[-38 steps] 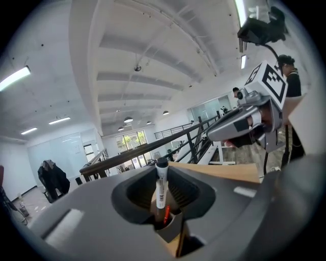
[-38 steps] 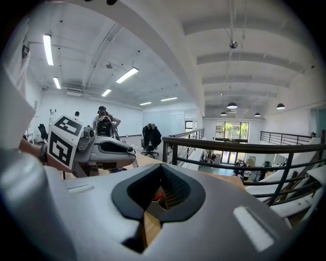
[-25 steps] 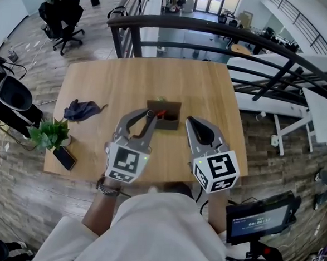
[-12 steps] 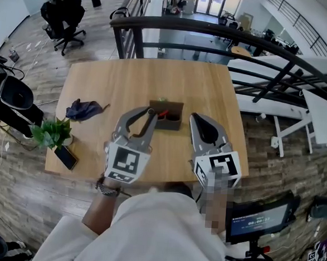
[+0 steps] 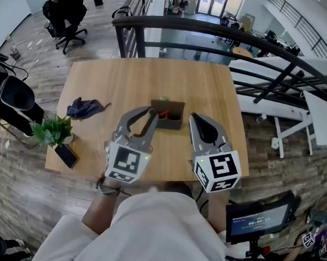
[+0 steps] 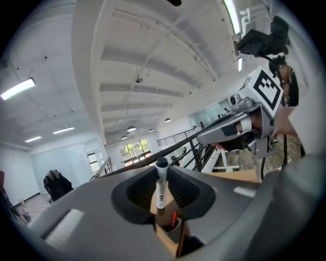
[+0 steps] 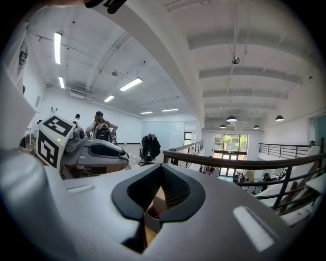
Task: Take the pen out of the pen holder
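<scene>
A brown cardboard pen holder (image 5: 169,112) stands mid-table on the wooden table (image 5: 117,79), and a red pen (image 6: 173,220) shows inside it. My left gripper (image 5: 150,115) is shut on a white marker pen with a black cap (image 6: 161,184). It holds the pen upright, just above the holder's (image 6: 170,238) left side. My right gripper (image 5: 191,118) is shut with nothing in it, its tips close beside the holder's right side. In the right gripper view the holder (image 7: 152,218) shows through the gap behind the closed tips.
A dark blue cloth (image 5: 82,107) lies at the table's left. A potted plant (image 5: 53,131) and a phone (image 5: 65,155) sit at the front left corner. A black railing (image 5: 215,31) runs behind the table. A small screen (image 5: 260,217) stands at my right.
</scene>
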Tool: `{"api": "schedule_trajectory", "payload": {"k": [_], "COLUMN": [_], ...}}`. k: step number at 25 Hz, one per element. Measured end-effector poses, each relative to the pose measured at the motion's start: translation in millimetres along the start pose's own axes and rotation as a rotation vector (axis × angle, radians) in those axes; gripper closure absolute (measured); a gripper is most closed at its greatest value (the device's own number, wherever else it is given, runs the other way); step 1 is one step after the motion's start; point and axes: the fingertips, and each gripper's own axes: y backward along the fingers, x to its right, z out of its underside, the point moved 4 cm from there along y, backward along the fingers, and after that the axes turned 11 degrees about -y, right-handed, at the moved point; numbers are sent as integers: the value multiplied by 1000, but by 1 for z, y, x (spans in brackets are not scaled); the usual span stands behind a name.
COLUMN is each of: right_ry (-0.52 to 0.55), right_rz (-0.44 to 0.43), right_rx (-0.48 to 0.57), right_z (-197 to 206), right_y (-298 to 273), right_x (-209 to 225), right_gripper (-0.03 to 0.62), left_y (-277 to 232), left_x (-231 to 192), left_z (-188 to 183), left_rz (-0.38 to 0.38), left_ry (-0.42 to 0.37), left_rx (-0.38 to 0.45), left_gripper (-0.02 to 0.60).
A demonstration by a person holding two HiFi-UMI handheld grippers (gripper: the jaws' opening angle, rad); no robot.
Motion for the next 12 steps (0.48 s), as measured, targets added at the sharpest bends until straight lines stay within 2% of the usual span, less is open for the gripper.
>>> {"api": "schedule_trajectory", "payload": {"k": [12], "right_ry": [4], "right_rz": [-5], "right_rx": [-17], "right_z": [3], "right_y": [2], "right_x": [3], "right_gripper": [594], "left_y": [-3], "left_x": [7], "left_z": [-3], "left_rz": [16], "left_ry": [0], "left_rx": [-2], "left_gripper": [512]}}
